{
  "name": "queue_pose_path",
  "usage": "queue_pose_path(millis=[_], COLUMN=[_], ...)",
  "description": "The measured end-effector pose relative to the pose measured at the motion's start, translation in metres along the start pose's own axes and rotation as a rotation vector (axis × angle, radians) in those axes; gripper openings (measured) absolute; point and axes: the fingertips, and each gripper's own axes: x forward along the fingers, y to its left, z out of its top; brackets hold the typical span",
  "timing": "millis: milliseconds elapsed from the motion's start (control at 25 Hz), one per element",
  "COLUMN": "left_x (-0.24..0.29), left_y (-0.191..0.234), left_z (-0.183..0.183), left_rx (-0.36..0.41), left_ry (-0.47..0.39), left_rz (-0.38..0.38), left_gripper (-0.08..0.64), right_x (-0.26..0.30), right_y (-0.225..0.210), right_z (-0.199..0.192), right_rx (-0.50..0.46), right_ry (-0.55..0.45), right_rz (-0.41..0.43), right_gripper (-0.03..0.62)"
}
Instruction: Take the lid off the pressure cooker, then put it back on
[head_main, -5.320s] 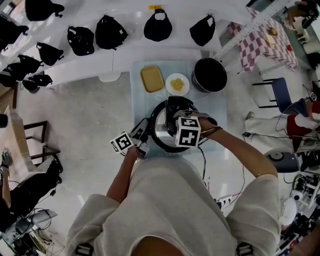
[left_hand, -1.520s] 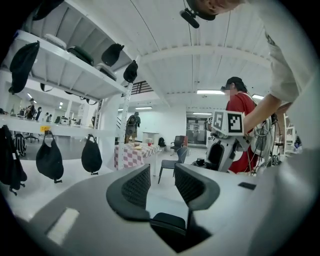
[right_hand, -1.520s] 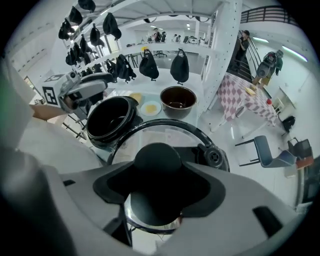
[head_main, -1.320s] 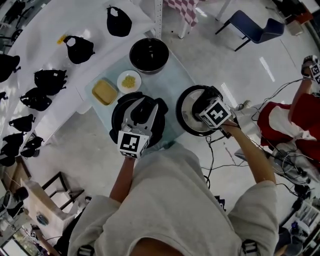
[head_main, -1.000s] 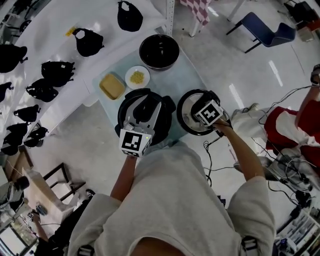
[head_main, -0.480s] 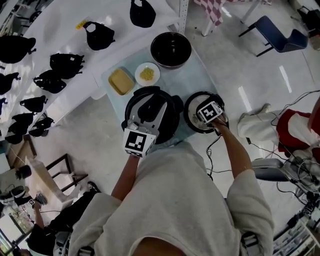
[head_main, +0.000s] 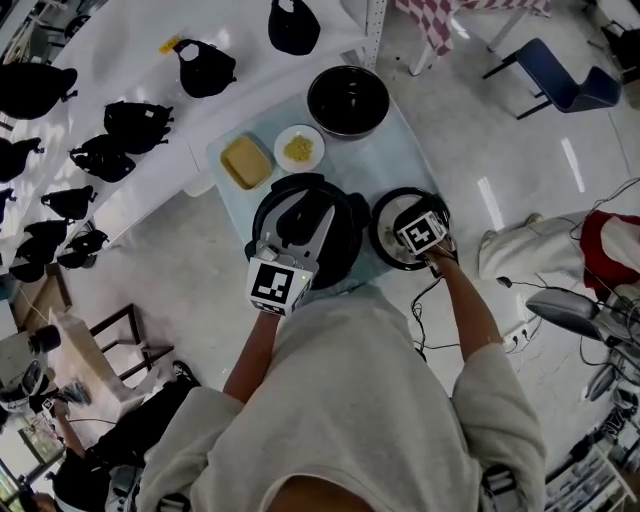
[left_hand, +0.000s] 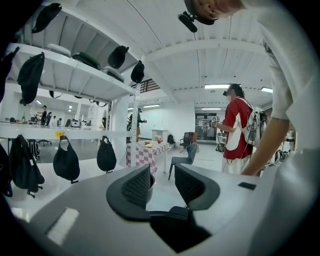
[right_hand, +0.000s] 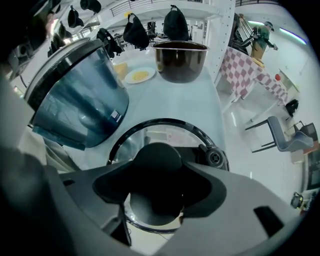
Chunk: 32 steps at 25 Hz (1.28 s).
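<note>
Your lid (right_hand: 167, 134) is clear, glossy glass in a black rim, with a smooth dark plastic knob. The pressure cooker (right_hand: 82, 100) shell looks shiny. The far pot (right_hand: 180, 59) is shiny metal, and your left gripper (left_hand: 162, 186) pads (left_hand: 136, 188) are matt, ribbed plastic

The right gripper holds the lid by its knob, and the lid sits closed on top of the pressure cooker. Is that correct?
Not quite. The right gripper does hold the lid by its knob, but the lid is not on the pressure cooker: it is off and beside it, to its right in the head view.
</note>
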Motion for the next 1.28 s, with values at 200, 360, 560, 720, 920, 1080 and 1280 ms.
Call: queue_pose_path(millis=[200, 360, 560, 720, 920, 1080, 1280], left_x=[0.000, 0.000, -0.002, -0.007, -0.020, -0.039, -0.067], left_y=[0.001, 0.003, 0.009, 0.018, 0.032, 0.047, 0.069], left_z=[0.002, 0.004, 0.002, 0.004, 0.009, 0.016, 0.027], left_rx=[0.003, -0.009, -0.019, -0.022, -0.026, -0.028, -0.034], left_ry=[-0.006, -0.012, -0.016, -0.027, -0.044, -0.068, -0.095], left_rz=[0.002, 0.007, 0.022, 0.049, 0.099, 0.160, 0.248], left_gripper=[0.150, 0.150, 0.149, 0.150, 0.150, 0.150, 0.149], right_x=[-0.007, -0.029, -0.086, -0.149, -0.212, -0.256, -0.301], right_y=[-0.001, -0.003, 0.010, 0.029, 0.059, 0.085, 0.116], right_z=[0.002, 0.019, 0.051, 0.091, 0.140, 0.172, 0.203], right_rx=[-0.022, 0.016, 0.100, 0.120, 0.068, -0.026, -0.104], right_ry=[-0.016, -0.139, -0.437, -0.698, -0.901, -1.019, -1.135], right_rz=[-0.015, -0.032, -0.042, -0.064, -0.071, -0.067, -0.015], right_gripper=[0.302, 0.301, 0.296, 0.273, 0.273, 0.273, 0.273])
